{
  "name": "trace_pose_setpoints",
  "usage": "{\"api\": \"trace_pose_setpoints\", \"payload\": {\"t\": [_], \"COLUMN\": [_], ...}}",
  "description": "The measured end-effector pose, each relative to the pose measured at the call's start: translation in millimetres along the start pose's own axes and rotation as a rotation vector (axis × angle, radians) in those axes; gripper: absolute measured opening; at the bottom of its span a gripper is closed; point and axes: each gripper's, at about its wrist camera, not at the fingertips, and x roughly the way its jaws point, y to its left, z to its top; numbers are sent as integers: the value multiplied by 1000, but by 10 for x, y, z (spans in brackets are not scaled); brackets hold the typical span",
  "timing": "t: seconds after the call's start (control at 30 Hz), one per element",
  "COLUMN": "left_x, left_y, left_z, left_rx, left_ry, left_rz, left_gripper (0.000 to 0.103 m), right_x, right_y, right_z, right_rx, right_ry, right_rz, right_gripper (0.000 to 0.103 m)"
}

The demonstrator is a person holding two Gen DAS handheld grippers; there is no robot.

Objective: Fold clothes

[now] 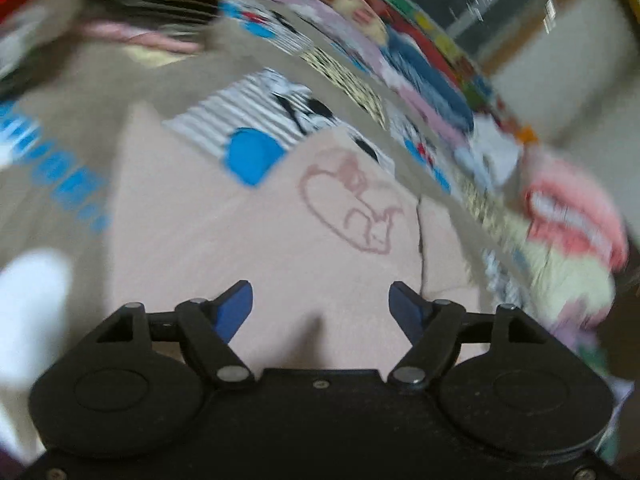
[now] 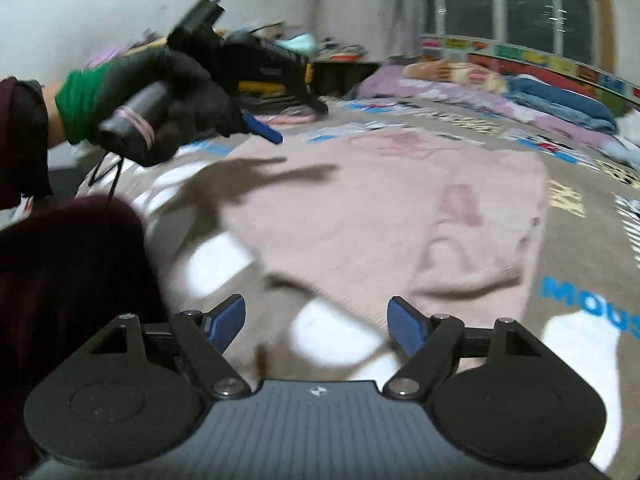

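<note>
Between folds: both grippers (image 1: 320,308) (image 2: 316,320) hovering jaws apart, empty, over pink sweater (image 2: 360,208); next, pinching near hem.

Pink garment on the bed

A pale pink sweater (image 2: 360,208) lay partly folded and flat on a beige printed bedspread (image 2: 580,240), a darker pink heart-shaped drawing (image 1: 352,204) showing on top.

The pink sweater (image 2: 360,216) looked like soft, fuzzy matt knit. Beneath it, toward three o'clock, the printed bedspread (image 2: 580,248) was smooth, flat cloth. The right gripper (image 2: 316,322) had matt black plastic arms, bright metal pivots and blue pads. At ten o'clock, a matt black glove (image 2: 176,92).
</note>
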Motion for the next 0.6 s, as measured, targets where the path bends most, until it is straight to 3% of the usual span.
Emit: {"api": "trace_pose_setpoints", "payload": {"t": [0.13, 0.23, 0.4, 0.6], "left_x": [-294, -441, -573, -490], "left_y": [223, 424, 717, 814], "left_z": [-183, -247, -371, -476], "left_rx": [-106, -177, -270, -275], "left_ry": [-54, -67, -63, -71], "left_rz": [46, 45, 21, -3], "left_gripper": [75, 75, 74, 71], "right_x": [-27, -48, -112, -171], "right_y": [185, 179, -138, -447], "right_z": [-10, 0, 65, 68], "right_rx": [-37, 13, 243, 469], "right_ry": [17, 17, -38, -112], "right_rz": [30, 18, 7, 45], "right_gripper": [78, 78, 78, 78]}}
